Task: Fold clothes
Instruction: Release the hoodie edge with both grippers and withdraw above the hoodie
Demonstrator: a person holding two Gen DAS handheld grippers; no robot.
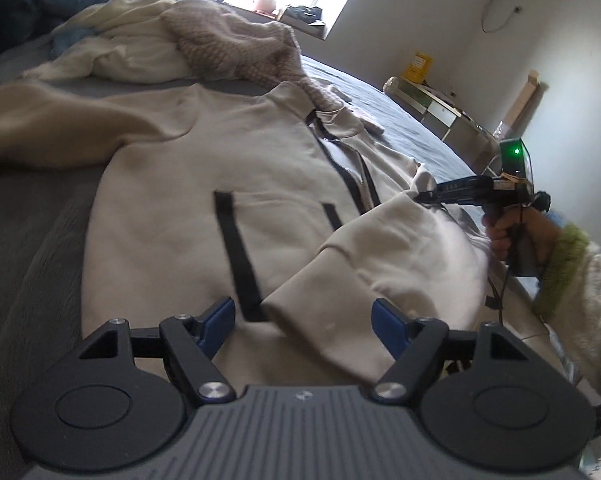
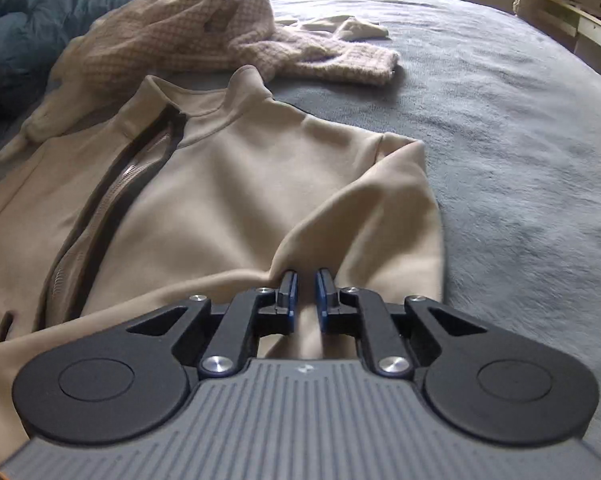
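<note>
While the beige zip-front jacket with black trim (image 1: pixel 204 184) is spread on the bed, the scene is logged as follows.

Jacket: it is laid front-up on the grey fleecy bed cover (image 2: pixel 520 128), with the stand-up collar turned toward the far side and the black-edged zip (image 2: pixel 112 196) partly undone at the neck.
Jacket sleeve: one beige sleeve (image 1: pixel 380 256) is folded in across the chest, and its cuff end is seen just ahead of the left gripper.
Left gripper (image 1: pixel 304 320): the jaws are spread wide and nothing is held; the blue pads (image 1: pixel 220 320) are poised just over the jacket's lower front, on either side of the black pocket strip (image 1: pixel 240 256). No contact with the cloth can be confirmed.
Right gripper (image 2: pixel 304 292): the jaws are drawn nearly together, and a raised ridge of the beige sleeve fabric is pinched between the blue pads (image 2: pixel 290 292).
Right hand (image 1: pixel 512 236): it is wrapped round the gripper handle, and a fluffy cream sleeve with a green cuff (image 1: pixel 568 264) is worn.
Other clothes: a pink-and-cream checked knitted sweater (image 2: pixel 188 36) is heaped beyond the collar, touching the jacket's shoulder; a cream garment (image 1: pixel 128 52) is bundled beside it.
Background: a blue quilt (image 2: pixel 16 40) is piled at the far edge of the bed.
</note>
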